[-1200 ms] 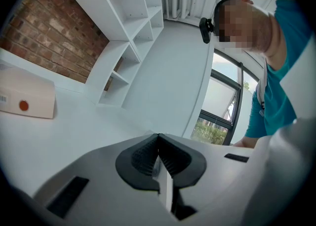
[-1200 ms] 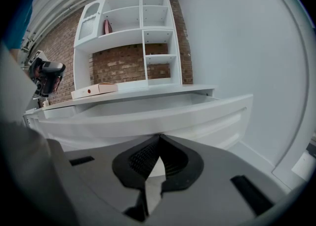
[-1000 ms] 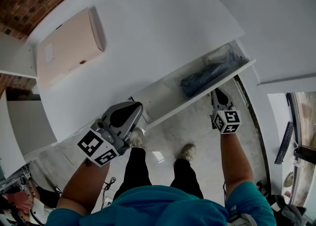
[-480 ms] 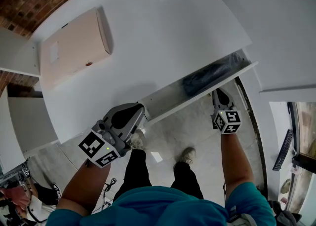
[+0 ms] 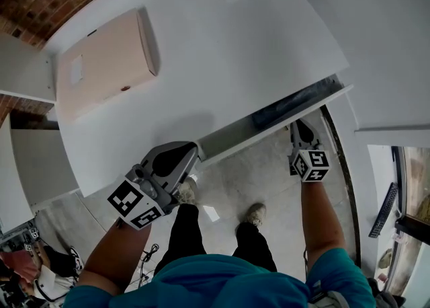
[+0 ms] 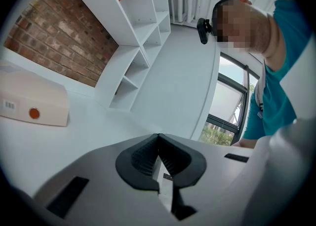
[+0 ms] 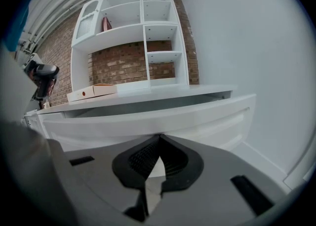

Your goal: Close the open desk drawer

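The white desk drawer [image 5: 282, 122] stands out only a narrow way from under the white desk top [image 5: 222, 64], with a dark strip of its inside showing. My left gripper [image 5: 191, 148] is shut, its tips at the drawer front's left end. My right gripper [image 5: 295, 125] is shut too, its tips against the drawer front near the right end. In the right gripper view the drawer front [image 7: 148, 116] fills the middle just ahead of my right gripper [image 7: 159, 136]. The left gripper view looks over the desk top [image 6: 98, 136] past my left gripper [image 6: 158, 135].
A flat pink box [image 5: 101, 64] lies on the desk at the left, also seen as the pink box [image 6: 29, 104]. White shelving [image 7: 133, 37] stands on a brick wall behind. The person's legs and shoes [image 5: 254, 209] stand on the grey floor below the drawer.
The drawer has slid in under the desk top, hiding the dark bundle that lay in it. Both grippers have followed the drawer front forward.
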`<state>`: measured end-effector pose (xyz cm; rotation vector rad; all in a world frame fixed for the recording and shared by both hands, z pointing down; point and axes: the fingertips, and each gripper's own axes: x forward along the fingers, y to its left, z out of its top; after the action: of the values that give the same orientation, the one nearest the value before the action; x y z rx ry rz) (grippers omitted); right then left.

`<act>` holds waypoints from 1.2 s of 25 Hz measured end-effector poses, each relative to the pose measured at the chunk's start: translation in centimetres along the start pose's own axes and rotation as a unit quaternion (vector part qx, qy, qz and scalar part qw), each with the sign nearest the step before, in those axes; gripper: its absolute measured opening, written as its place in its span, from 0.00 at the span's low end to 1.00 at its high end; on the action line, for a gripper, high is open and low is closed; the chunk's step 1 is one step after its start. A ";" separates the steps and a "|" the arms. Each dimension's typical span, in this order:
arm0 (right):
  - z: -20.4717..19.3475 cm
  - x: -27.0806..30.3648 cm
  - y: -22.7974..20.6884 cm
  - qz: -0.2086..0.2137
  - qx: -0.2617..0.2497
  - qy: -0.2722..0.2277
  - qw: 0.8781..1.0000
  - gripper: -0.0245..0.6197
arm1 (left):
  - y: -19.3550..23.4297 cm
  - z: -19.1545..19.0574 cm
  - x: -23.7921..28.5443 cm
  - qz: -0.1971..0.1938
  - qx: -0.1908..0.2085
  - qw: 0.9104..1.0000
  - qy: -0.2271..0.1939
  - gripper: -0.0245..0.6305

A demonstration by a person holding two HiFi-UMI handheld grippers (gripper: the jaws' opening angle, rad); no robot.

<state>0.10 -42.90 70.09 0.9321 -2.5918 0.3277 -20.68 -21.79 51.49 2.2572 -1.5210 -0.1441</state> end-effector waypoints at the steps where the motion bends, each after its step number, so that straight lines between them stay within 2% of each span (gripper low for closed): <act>1: 0.1 0.2 0.0 0.000 0.000 -0.001 1.000 0.07 | 0.2 0.1 -0.1 0.001 -0.001 1.000 -0.001 0.06; 30: 3.3 6.8 0.9 0.007 -0.006 -0.012 1.000 0.07 | 4.2 1.1 -1.1 0.017 -0.015 1.000 -0.009 0.06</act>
<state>-6.17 -47.16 69.80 0.9185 -2.6199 0.3074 -25.07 -22.43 51.92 2.2103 -1.5555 -0.1757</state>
